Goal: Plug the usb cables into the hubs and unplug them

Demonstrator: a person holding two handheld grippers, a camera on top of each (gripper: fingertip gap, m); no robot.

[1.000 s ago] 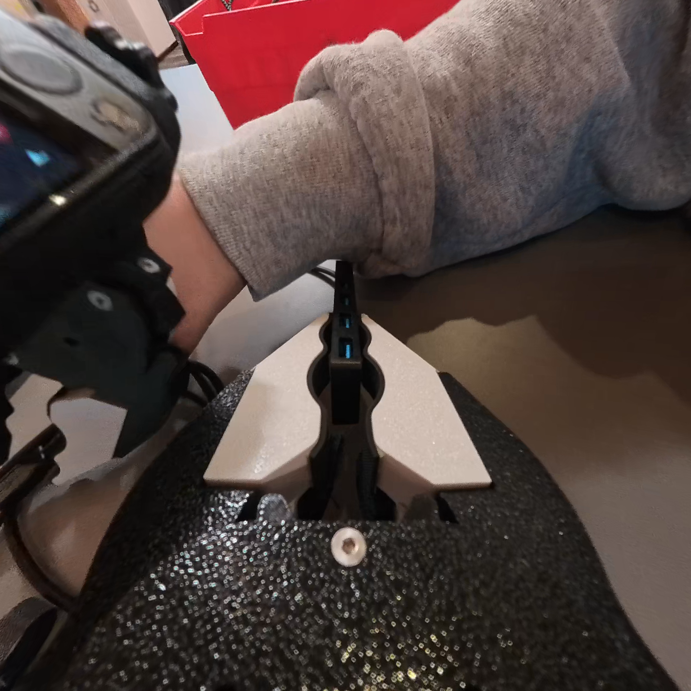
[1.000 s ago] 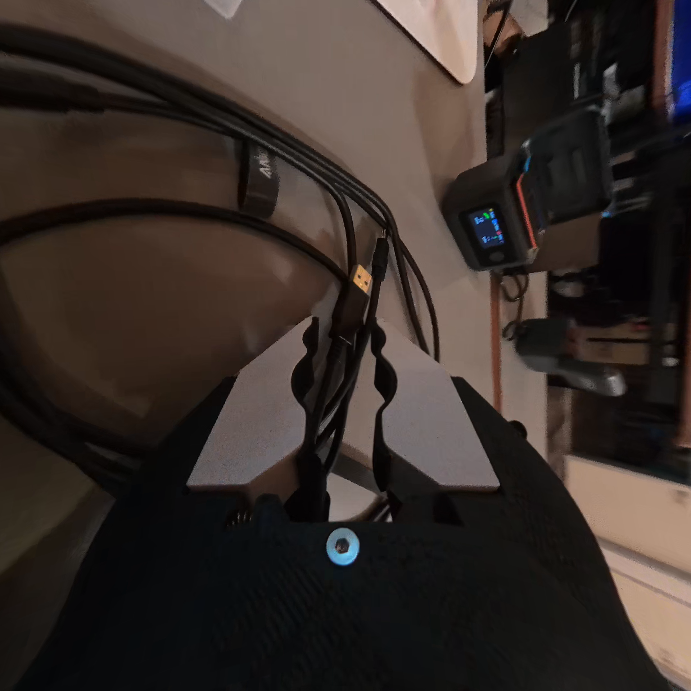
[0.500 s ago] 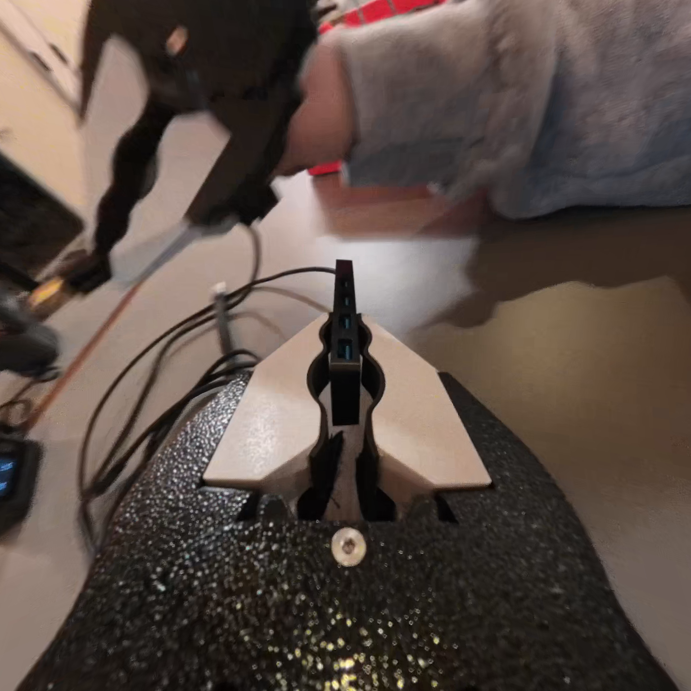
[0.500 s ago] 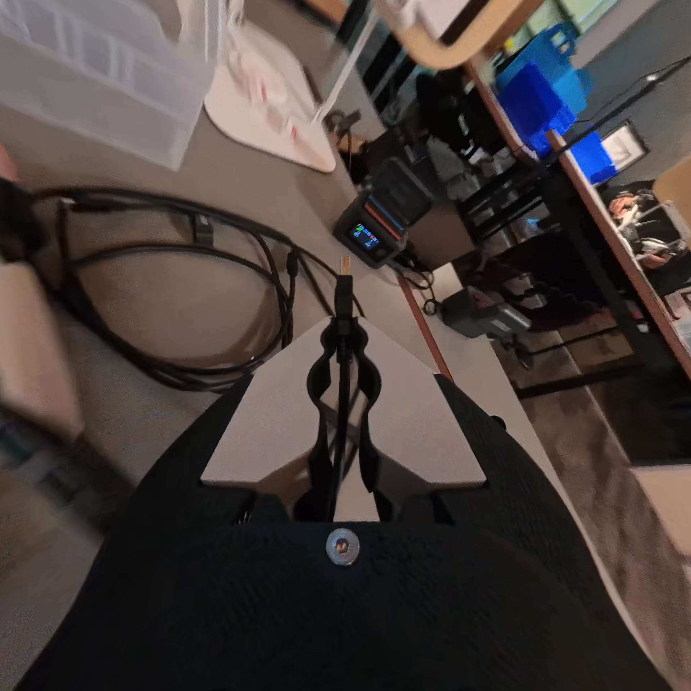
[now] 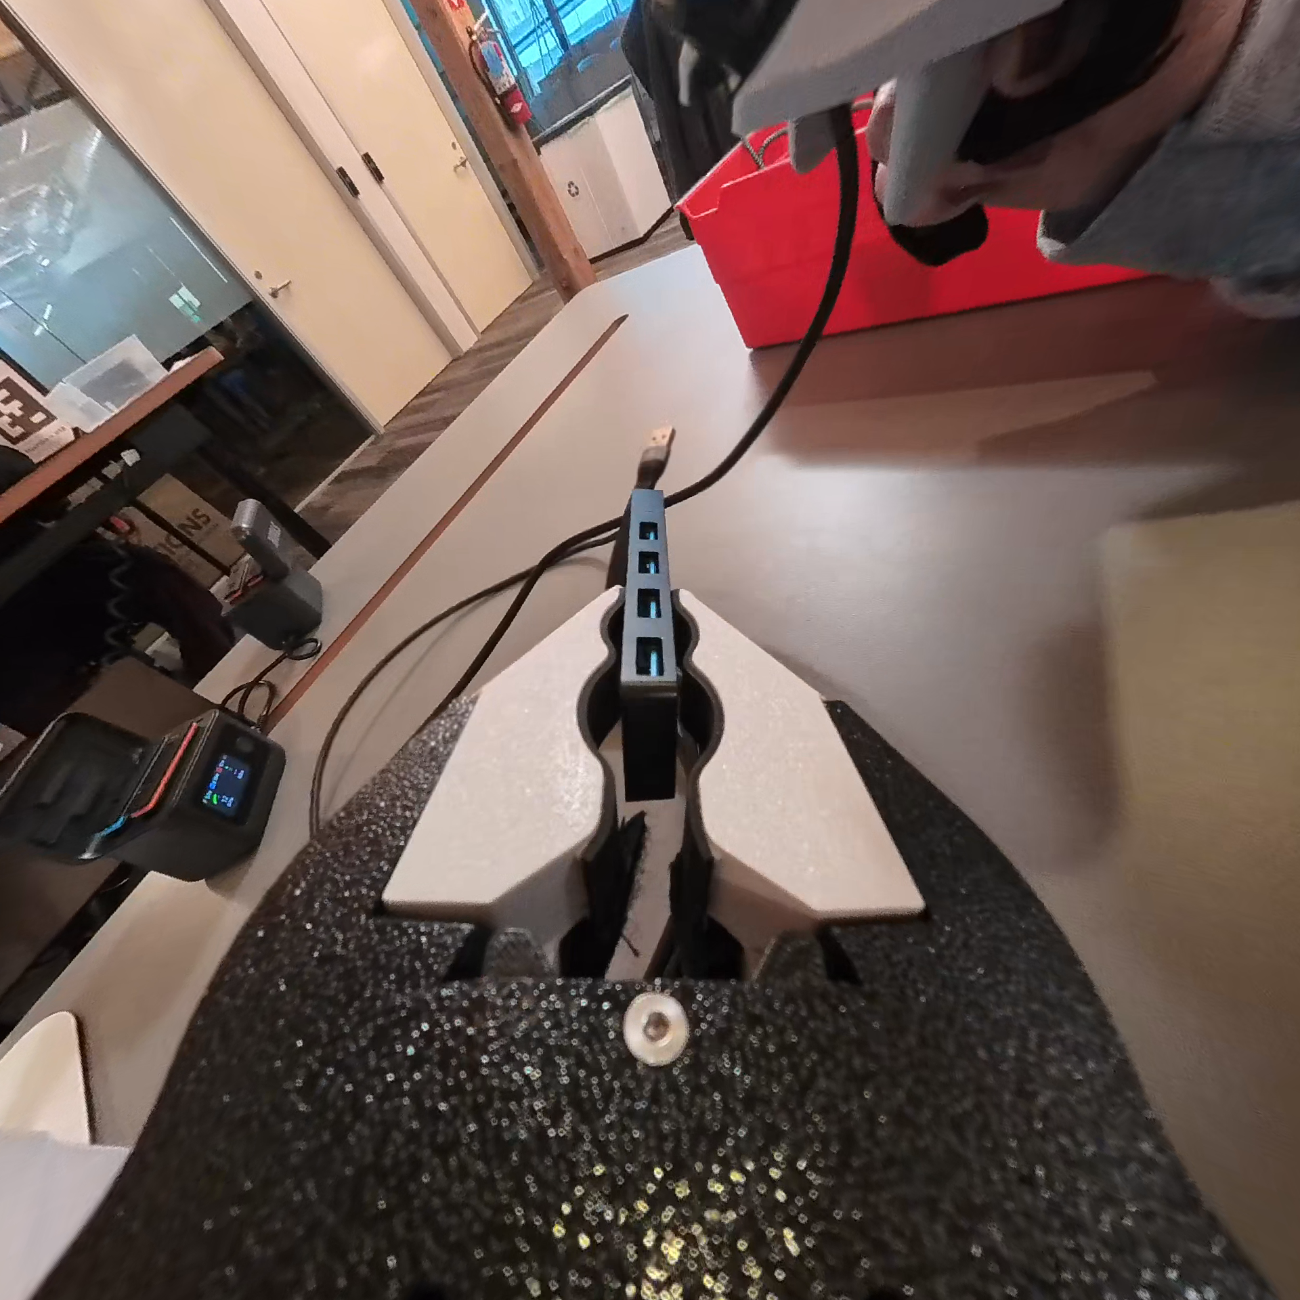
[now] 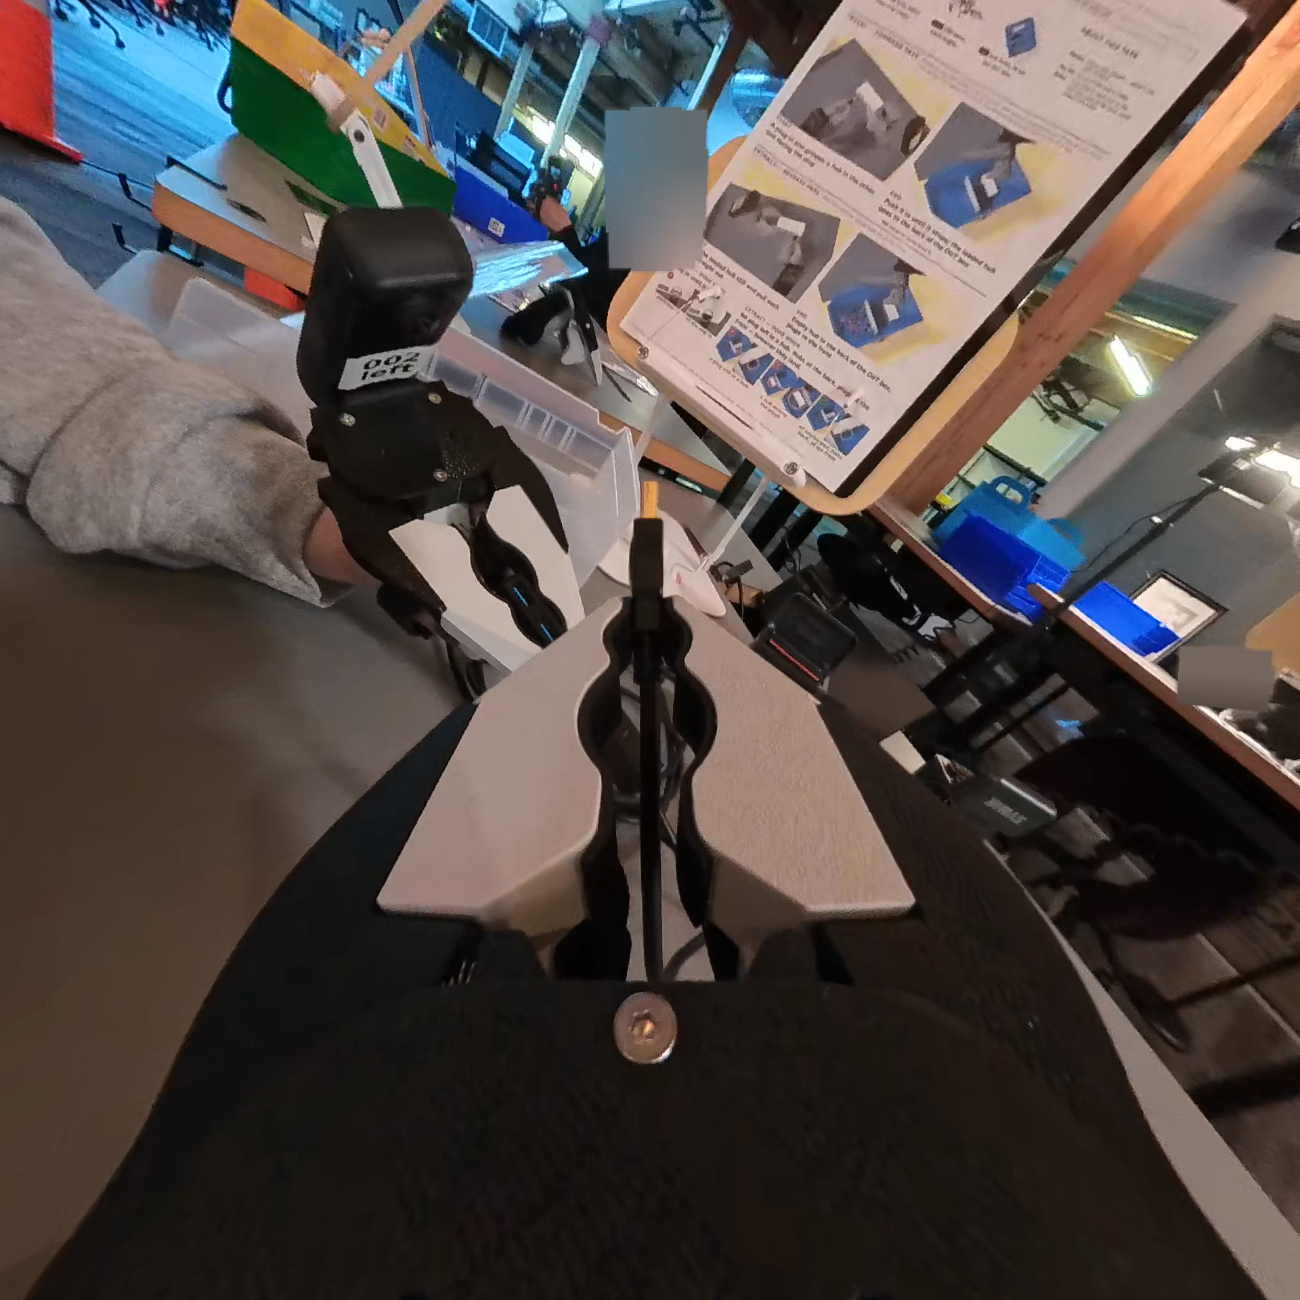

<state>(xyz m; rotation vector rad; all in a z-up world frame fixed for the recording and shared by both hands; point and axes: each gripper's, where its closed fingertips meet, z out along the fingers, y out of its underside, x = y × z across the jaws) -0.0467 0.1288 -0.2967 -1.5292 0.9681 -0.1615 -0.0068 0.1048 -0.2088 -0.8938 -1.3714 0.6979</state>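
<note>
My left gripper (image 5: 648,605) is shut on a black USB hub (image 5: 648,633) with blue ports. It holds the hub edge-up just above the grey table (image 5: 914,633), and all visible ports are empty. A loose USB plug (image 5: 658,447) lies on the table past the hub's tip. My right gripper (image 6: 646,612) is shut on a black USB cable plug (image 6: 646,563) with its gold tip pointing forward. It is raised above the table; its fingers (image 5: 879,70) show at the top right of the left wrist view, with the cable (image 5: 833,281) hanging down. The left gripper (image 6: 538,629) with the hub lies ahead to its left.
A red bin (image 5: 809,267) stands at the far right of the table. A small power unit with a lit screen (image 5: 176,788) sits at the left edge. A clear plastic bin (image 6: 549,429) and an instruction board (image 6: 879,246) stand beyond the grippers. Cables (image 5: 422,633) loop across the table.
My right gripper closed on the USB plug among the cables and lifted it off the table, swinging up toward the left gripper. My left gripper kept hold of the hub and turned left.
</note>
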